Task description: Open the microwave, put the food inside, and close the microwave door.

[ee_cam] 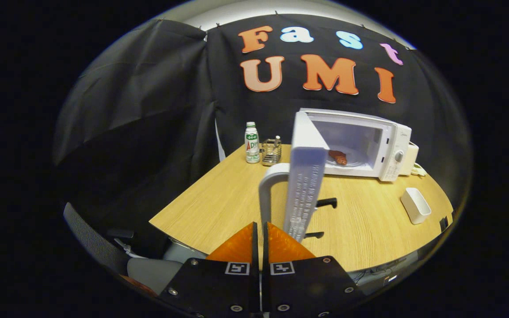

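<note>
Microwave (369, 145): white, right of centre in the frame, at the far side of the wooden table (219, 203). Cavity open; control knob on its right panel.
Food (338, 157): a reddish-brown piece on the turntable inside the cavity.
Microwave door (306, 176): swung wide open toward the camera, seen edge-on at frame centre, its curved handle (268, 190) on the left. Embossed writing runs down the inner edge, too small to read. The door hides the cavity's left part.
Gripper (260, 247): at bottom centre, fingers closed together with only a thin slit between them, holding nothing; tips just short of the handle's lower end.
Bottle (252, 143): white with a green label, lettering not legible, left of the door.
Wire holder (271, 152): just beside the bottle.
White tray (415, 205): rectangular, lower right.
Chair (104, 247): lower left, beyond the table edge.
</note>
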`<act>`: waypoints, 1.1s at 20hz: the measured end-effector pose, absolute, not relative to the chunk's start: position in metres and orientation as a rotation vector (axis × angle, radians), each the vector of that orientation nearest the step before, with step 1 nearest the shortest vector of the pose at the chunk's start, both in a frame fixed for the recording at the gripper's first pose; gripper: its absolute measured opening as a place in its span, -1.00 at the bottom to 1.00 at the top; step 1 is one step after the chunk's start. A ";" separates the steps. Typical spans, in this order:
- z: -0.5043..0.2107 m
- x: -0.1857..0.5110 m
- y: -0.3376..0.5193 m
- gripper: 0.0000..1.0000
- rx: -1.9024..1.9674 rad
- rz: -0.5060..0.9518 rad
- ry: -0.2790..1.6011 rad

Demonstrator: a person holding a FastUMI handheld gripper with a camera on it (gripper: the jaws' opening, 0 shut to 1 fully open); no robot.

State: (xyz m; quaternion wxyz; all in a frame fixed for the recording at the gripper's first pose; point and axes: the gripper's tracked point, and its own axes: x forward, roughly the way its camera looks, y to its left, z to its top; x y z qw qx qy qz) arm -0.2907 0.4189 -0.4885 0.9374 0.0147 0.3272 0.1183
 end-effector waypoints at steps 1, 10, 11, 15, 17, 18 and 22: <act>-0.483 -0.287 0.428 -0.95 0.023 0.266 0.655; -0.495 -0.244 0.430 -0.94 -0.006 0.238 0.673; -0.496 -0.243 0.421 -0.98 -0.021 0.219 0.673; -0.500 -0.236 0.372 -0.98 -0.030 0.133 0.684; -0.498 -0.229 0.341 -0.98 -0.033 0.077 0.688; -0.499 -0.225 0.324 -0.98 -0.040 0.048 0.692; -0.499 -0.201 0.260 -0.98 -0.047 -0.045 0.691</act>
